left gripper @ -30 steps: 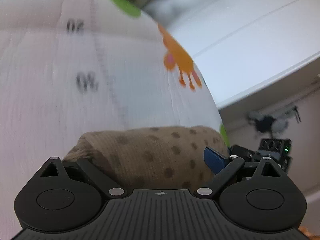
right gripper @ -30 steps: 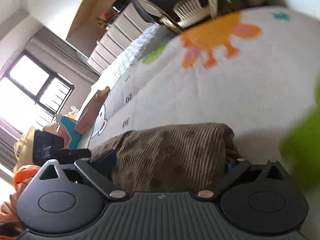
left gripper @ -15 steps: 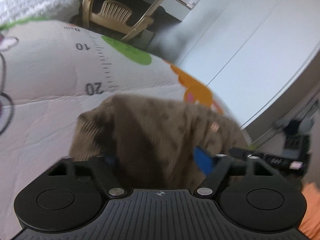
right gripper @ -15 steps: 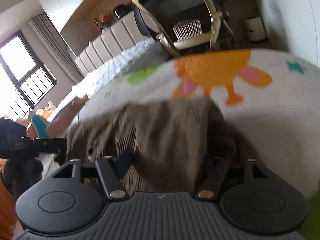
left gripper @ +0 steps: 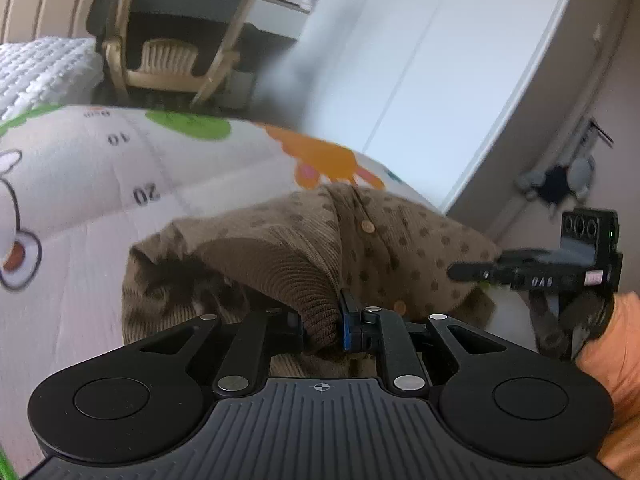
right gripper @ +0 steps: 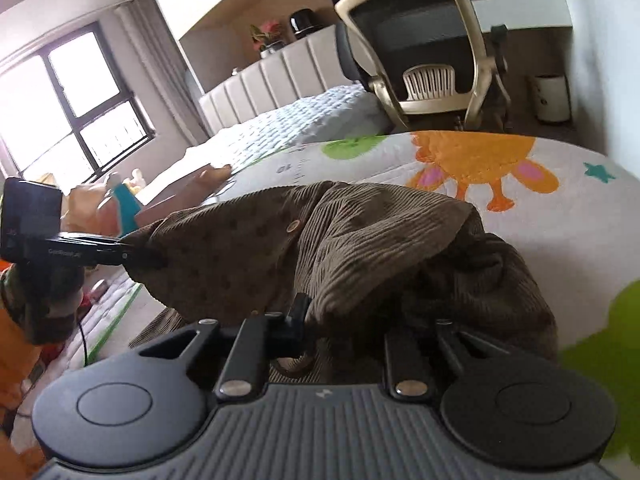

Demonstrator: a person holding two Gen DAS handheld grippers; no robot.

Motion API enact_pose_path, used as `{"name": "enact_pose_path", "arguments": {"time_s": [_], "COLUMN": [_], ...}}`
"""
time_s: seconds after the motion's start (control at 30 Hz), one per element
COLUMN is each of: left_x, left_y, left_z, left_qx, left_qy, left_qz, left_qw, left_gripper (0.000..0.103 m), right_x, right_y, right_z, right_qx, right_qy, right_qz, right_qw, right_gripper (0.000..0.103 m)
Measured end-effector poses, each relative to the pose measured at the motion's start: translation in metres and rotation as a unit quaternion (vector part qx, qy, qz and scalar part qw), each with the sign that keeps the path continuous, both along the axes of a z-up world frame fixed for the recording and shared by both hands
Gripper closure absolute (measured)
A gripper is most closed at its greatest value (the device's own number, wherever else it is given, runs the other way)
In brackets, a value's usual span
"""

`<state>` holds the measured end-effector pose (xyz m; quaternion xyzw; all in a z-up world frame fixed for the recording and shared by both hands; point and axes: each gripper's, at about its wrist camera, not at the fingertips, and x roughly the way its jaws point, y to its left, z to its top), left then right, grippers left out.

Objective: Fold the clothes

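Both pairs of jaws are clamped on the brown dotted corduroy garment (left gripper: 360,248). On the left gripper (left gripper: 322,320) the fingers stand close together with a thick fold of the ribbed cloth pinched between them, the blue pad of the right-hand finger pressed against the fabric. On the right gripper (right gripper: 340,316) the left-hand finger bites the hem of the same garment (right gripper: 320,240), while the other finger is buried under the cloth, so the pinch is read from the fabric bunched between them.

Each gripper is held low and roughly level, pointing forward across the play mat (left gripper: 100,184). The two are side by side: in the left view the right gripper appears off to the right of the jaws, gripping the garment's far edge, with a gloved hand (left gripper: 560,320) and an orange sleeve below it. In the right view the left gripper shows to the left, likewise fixed to the cloth.

Ahead of the jaws the garment lies bunched in a mound on the mat (right gripper: 560,220), button placket facing up. Beyond it stand an office chair (right gripper: 432,52) and a bed (right gripper: 280,136).
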<state>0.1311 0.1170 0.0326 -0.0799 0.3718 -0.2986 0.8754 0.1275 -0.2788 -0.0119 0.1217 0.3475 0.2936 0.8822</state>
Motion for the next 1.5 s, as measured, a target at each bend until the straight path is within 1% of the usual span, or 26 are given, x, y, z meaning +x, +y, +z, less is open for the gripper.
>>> {"name": "enact_pose_path", "arguments": {"time_s": [0.1,0.23,0.3,0.37,0.4,0.43,0.5,0.53,0.6,0.67,0.7,0.73,0.77,0.8,0.83,0.9,1.0,1.07,1.13,1.23,1.3,1.37,1.4,1.43,1.47,1.5], "left_x": [-0.013,-0.017,-0.017,-0.014,-0.012,-0.011,-0.006,-0.004,0.002,0.008,0.011,0.013,0.014,0.015,0.013,0.003,-0.017,-0.028,-0.033,-0.025,-0.014,-0.012,-0.011,-0.01,-0.009,-0.007], "left_y": [0.005,0.015,0.02,0.027,0.03,0.033,0.033,0.033,0.029,0.022,0.018,0.014,0.011,0.009,0.009,0.008,0.009,0.008,0.007,0.008,0.013,0.022,0.026,0.031,0.035,0.039], "left_z": [-0.02,-0.046,-0.056,-0.052,-0.049,-0.047,-0.047,-0.047,-0.05,-0.056,-0.059,-0.061,-0.06,-0.057,-0.051,-0.035,-0.012,-0.009,-0.017,-0.042,-0.056,-0.052,-0.05,-0.048,-0.046,-0.045], "left_qx": [0.002,-0.009,-0.017,-0.033,-0.039,-0.045,-0.046,-0.046,-0.046,-0.04,-0.036,-0.031,-0.023,-0.019,-0.023,-0.028,-0.034,-0.03,-0.02,-0.011,-0.018,-0.038,-0.048,-0.057,-0.067,-0.077], "left_qy": [0.029,0.071,0.085,0.08,0.077,0.075,0.074,0.074,0.08,0.09,0.094,0.097,0.092,0.089,0.086,0.065,0.038,0.033,0.04,0.072,0.089,0.092,0.093,0.095,0.096,0.097], "left_qz": [0.0,0.01,0.014,0.017,0.018,0.02,0.025,0.027,0.032,0.037,0.041,0.045,0.05,0.05,0.044,0.027,0.005,-0.005,-0.005,0.02,0.038,0.036,0.035,0.034,0.033,0.032], "left_qw": [0.9996,0.9974,0.9961,0.9961,0.9961,0.996,0.9959,0.9958,0.9952,0.9944,0.9941,0.9938,0.9942,0.9946,0.9951,0.9971,0.9987,0.999,0.999,0.9971,0.9951,0.9944,0.9939,0.9933,0.9926,0.9917], "left_gripper": [0.085,0.085,0.081,0.072,0.065,0.057,0.042,0.037,0.031,0.03,0.033,0.045,0.06,0.087,0.088,0.09,0.09,0.09,0.089,0.088,0.086,0.074,0.062,0.048,0.043,0.038], "right_x": [-0.023,-0.033,-0.035,-0.038,-0.039,-0.039,-0.036,-0.033,-0.022,-0.007,0.002,0.005,0.007,0.009,0.011,0.001,-0.017,-0.029,-0.04,-0.038,-0.03,-0.019,-0.015,-0.012,-0.01,-0.011], "right_y": [-0.007,-0.015,-0.02,-0.024,-0.027,-0.029,-0.033,-0.034,-0.031,-0.026,-0.023,-0.019,-0.016,-0.012,-0.008,-0.01,-0.013,-0.016,-0.018,-0.02,-0.017,-0.013,-0.012,-0.012,-0.012,-0.016], "right_z": [0.006,-0.008,-0.012,-0.017,-0.019,-0.014,-0.005,-0.002,-0.002,-0.01,-0.016,-0.018,-0.019,-0.02,-0.022,-0.015,-0.003,0.005,0.013,-0.004,-0.014,-0.02,-0.022,-0.023,-0.022,-0.02], "right_qx": [0.002,-0.003,-0.008,-0.012,-0.014,-0.018,-0.019,-0.017,-0.015,-0.014,-0.012,-0.01,-0.008,-0.006,-0.004,-0.008,-0.015,-0.019,-0.024,-0.029,-0.038,-0.046,-0.053,-0.062,-0.069,-0.074], "right_qy": [0.001,0.018,0.021,0.025,0.026,0.013,-0.01,-0.017,-0.022,-0.017,-0.011,-0.013,-0.015,-0.017,-0.02,-0.029,-0.044,-0.053,-0.063,-0.047,-0.043,-0.039,-0.034,-0.029,-0.027,-0.03], "right_qz": [0.004,-0.013,-0.022,-0.032,-0.037,-0.041,-0.047,-0.051,-0.052,-0.056,-0.059,-0.058,-0.055,-0.053,-0.051,-0.047,-0.042,-0.039,-0.036,-0.052,-0.055,-0.053,-0.049,-0.045,-0.043,-0.046], "right_qw": [1.0,1.0,0.999,0.999,0.999,0.999,0.999,0.998,0.998,0.998,0.998,0.998,0.998,0.998,0.999,0.998,0.998,0.998,0.997,0.997,0.997,0.997,0.997,0.997,0.996,0.996], "right_gripper": [0.086,0.085,0.084,0.073,0.06,0.049,0.042,0.042,0.039,0.039,0.043,0.061,0.072,0.084,0.089,0.091,0.092,0.092,0.092,0.092,0.092,0.092,0.091,0.088,0.085,0.077]}}
